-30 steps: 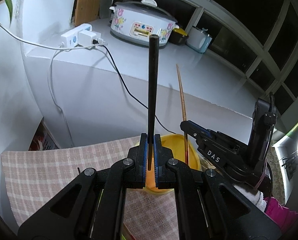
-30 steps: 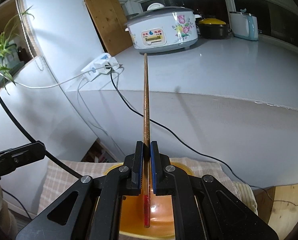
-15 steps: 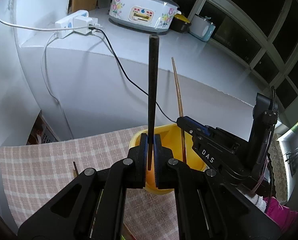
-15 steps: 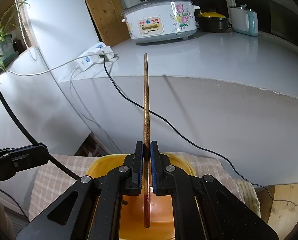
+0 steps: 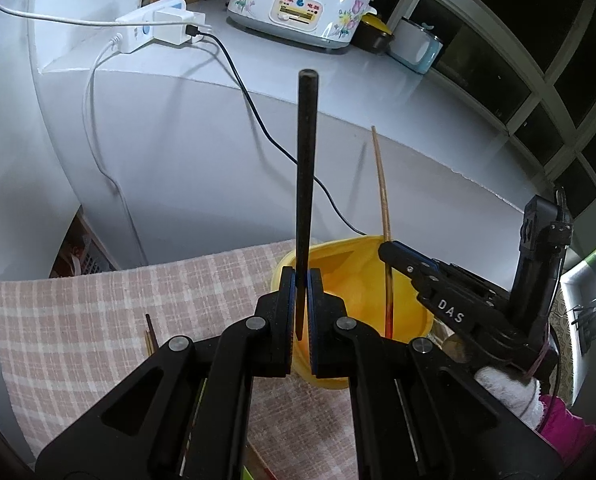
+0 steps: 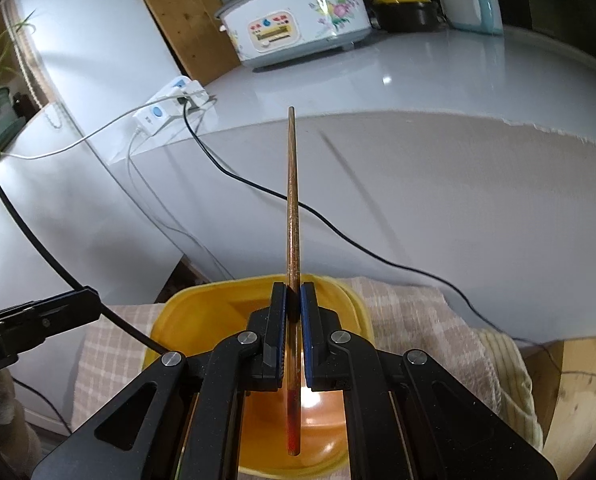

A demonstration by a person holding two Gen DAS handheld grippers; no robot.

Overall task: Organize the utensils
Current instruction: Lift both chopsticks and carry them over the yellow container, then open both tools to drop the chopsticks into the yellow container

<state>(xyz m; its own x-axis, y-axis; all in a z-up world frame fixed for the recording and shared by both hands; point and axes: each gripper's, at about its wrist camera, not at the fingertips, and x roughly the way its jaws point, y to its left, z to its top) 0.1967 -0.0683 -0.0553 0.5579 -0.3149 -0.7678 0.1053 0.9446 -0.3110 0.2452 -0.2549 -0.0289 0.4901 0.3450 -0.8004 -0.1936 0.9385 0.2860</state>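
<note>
My left gripper (image 5: 302,280) is shut on a black chopstick (image 5: 306,168) and holds it upright just above the near rim of a yellow tub (image 5: 338,256). My right gripper (image 6: 294,292) is shut on a brown wooden chopstick (image 6: 292,200) with a red lower end, held upright with that end down inside the yellow tub (image 6: 202,304). In the left wrist view the right gripper (image 5: 390,250) stands over the tub's right side with the brown chopstick (image 5: 382,184). The left gripper's finger (image 6: 38,320) shows at the left edge of the right wrist view.
The tub sits on a pink checked cloth (image 5: 98,320). More chopsticks (image 5: 152,336) lie on the cloth at the left. Behind is a white counter (image 5: 378,92) with a rice cooker (image 5: 298,4), a power strip (image 5: 154,28) and a hanging black cable (image 5: 266,132).
Both grippers have lowered toward the yellow tub with their chopsticks. The brown chopstick's red end has gone deeper into the tub. More of the checked cloth and loose chopsticks show.
</note>
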